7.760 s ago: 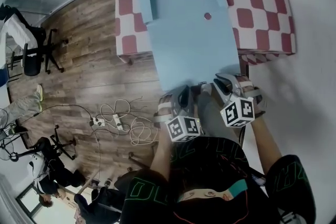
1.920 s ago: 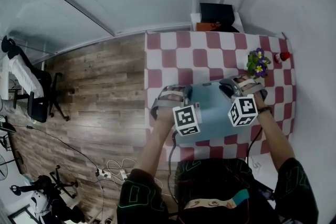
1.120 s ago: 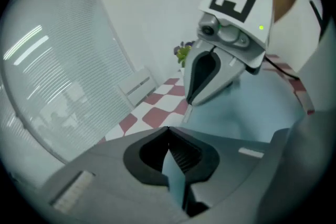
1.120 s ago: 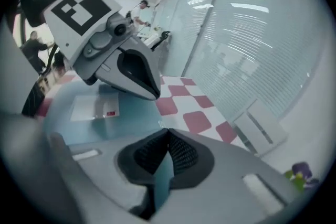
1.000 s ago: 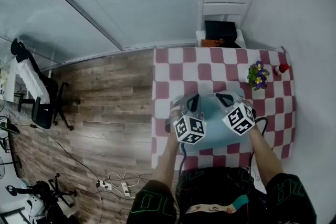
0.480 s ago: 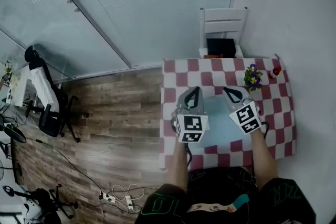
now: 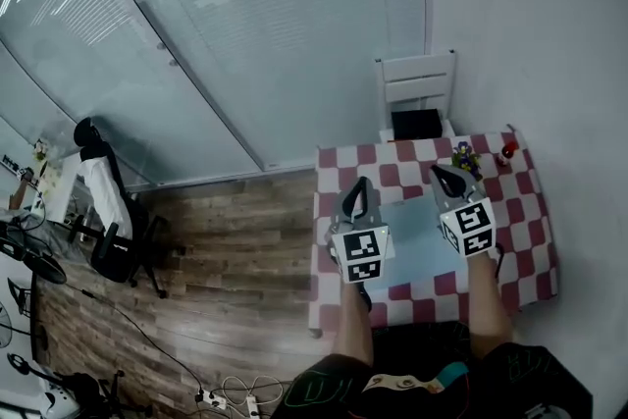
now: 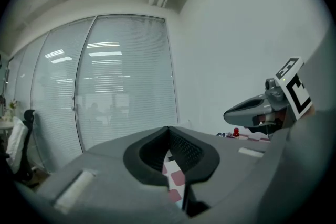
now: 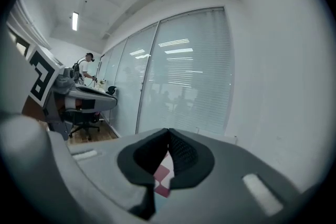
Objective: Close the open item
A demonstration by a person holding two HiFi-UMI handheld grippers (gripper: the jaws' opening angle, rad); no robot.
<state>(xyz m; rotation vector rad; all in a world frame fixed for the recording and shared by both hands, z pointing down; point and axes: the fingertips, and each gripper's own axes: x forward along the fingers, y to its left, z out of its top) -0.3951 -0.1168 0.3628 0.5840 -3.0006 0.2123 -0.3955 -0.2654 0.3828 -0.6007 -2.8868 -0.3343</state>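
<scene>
Head view: both claws are held up in front of the body, high over the desk (image 7: 528, 233) with its red-and-white check cloth. The left claw (image 7: 359, 191) and the right claw (image 7: 446, 178) are each pressed together, pads meeting, with nothing between them; the two gripper views confirm this, showing only check cloth far below the tips.

The blue item (image 7: 417, 231) lies flat on the desk between and beneath the two claws, well apart from both. No raised flap or lid can be made out; the item is too small here for a flush edge to be confirmed.

A flower pot (image 7: 461, 157) and a small red object (image 7: 507, 150) stand near the far right corner. A white chair (image 7: 417, 98) is set at the far side.

Judgement: the closing looks done or nearly so, and the step in hand is a check and retreat. It is done well if the free edge is inspected from above first. Should a lip be proud, it is best pressed down with the closed tips, evenly along the edge, kept away from the flower pot.
</scene>
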